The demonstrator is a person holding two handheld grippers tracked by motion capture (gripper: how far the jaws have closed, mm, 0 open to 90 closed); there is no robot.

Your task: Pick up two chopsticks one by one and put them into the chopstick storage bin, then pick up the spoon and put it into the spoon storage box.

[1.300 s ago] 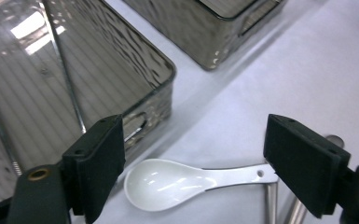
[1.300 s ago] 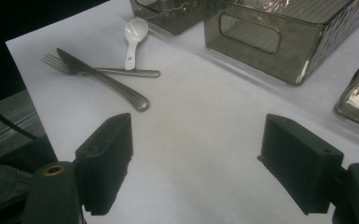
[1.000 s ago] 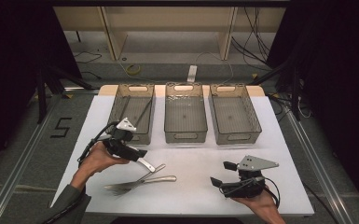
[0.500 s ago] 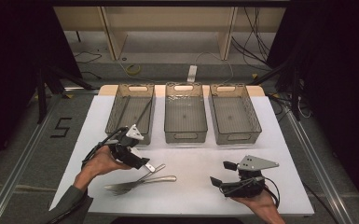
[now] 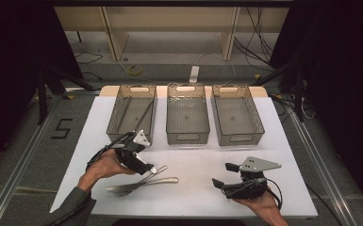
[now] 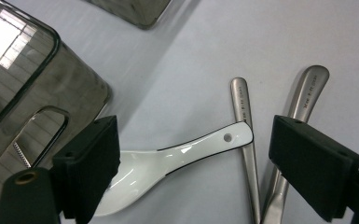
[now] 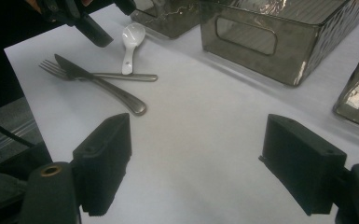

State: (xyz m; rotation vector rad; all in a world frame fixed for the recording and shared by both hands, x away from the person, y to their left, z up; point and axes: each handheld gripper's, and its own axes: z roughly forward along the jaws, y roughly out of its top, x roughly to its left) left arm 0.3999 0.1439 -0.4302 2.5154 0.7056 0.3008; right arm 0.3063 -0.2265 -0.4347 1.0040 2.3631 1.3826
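Left tongs (image 6: 193,172) hide the white spoon's (image 6: 168,163) bowl edge

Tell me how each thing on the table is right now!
Left gripper: open, fingers either side of the spoon.
Right gripper: open, holding nothing.
White spoon: lying flat, handle tip on a metal handle.
Fork: flat, crossed with the knife.
Knife: flat.
Left bin: upright, dark sticks inside.
Middle bin: upright.
Right bin: upright.

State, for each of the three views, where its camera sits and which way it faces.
High view: above the near side, facing forward and down on the table; both forearms show.
Left gripper view: on the left tongs, facing down at the spoon.
Right gripper view: on the right tongs, facing across the table.
All share the spoon.
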